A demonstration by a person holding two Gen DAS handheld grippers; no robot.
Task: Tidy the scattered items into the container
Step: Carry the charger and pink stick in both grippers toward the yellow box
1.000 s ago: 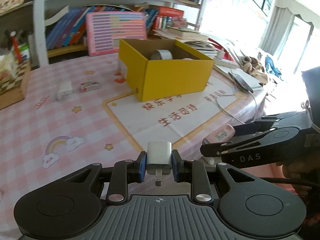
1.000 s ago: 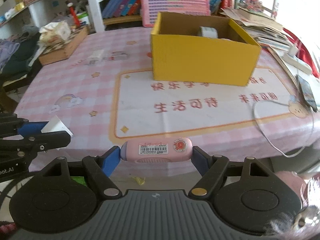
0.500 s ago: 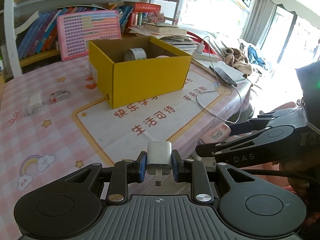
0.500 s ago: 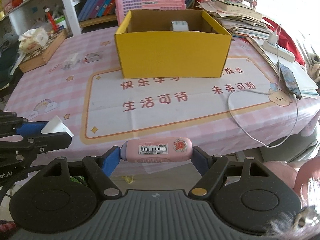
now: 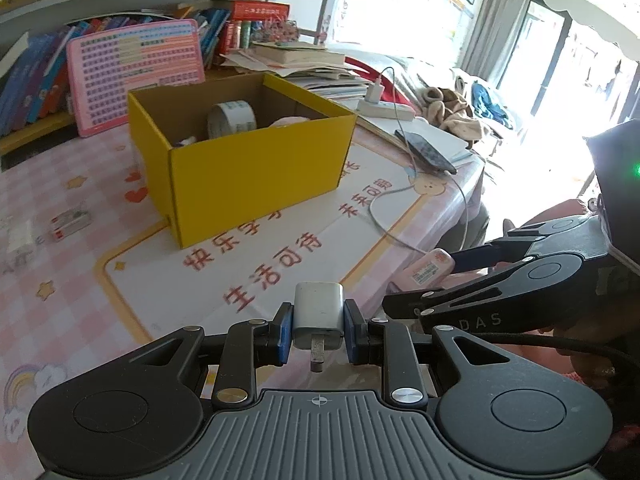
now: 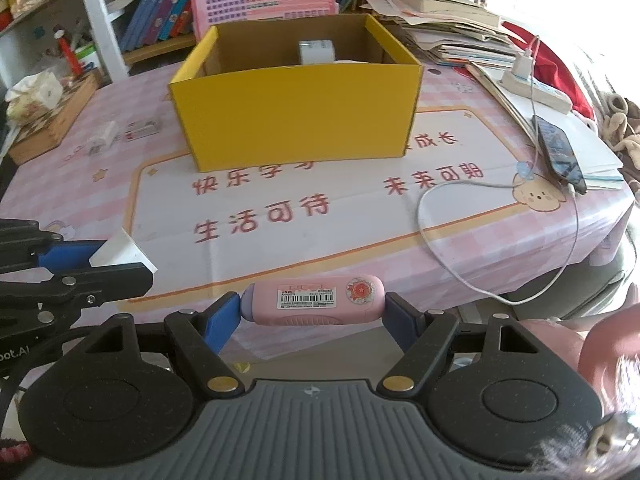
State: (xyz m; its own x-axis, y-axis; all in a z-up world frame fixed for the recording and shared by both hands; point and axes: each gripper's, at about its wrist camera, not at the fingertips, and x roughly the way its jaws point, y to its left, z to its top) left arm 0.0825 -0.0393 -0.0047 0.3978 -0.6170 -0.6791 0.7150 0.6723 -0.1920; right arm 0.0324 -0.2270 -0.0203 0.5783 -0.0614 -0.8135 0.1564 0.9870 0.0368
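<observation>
Currently both grippers are carrying loads toward the yellow box (image 6: 296, 120).
Left gripper (image 5: 319, 330) is clamping a white charger (image 5: 319, 314); right gripper (image 6: 313, 312) is pinching a pink device (image 6: 313, 305) endwise, long axis crosswise; box is lying at 12 o'clock, nearer the right.

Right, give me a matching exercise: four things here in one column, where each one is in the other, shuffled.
Things:
1. white charger plug
2. pink device
3. tape roll
4. phone

Places:
A. inside the yellow box
B. in the left gripper
C. on papers at the table's edge
D. in the right gripper

Pairs: 1-B, 2-D, 3-A, 4-C
</observation>
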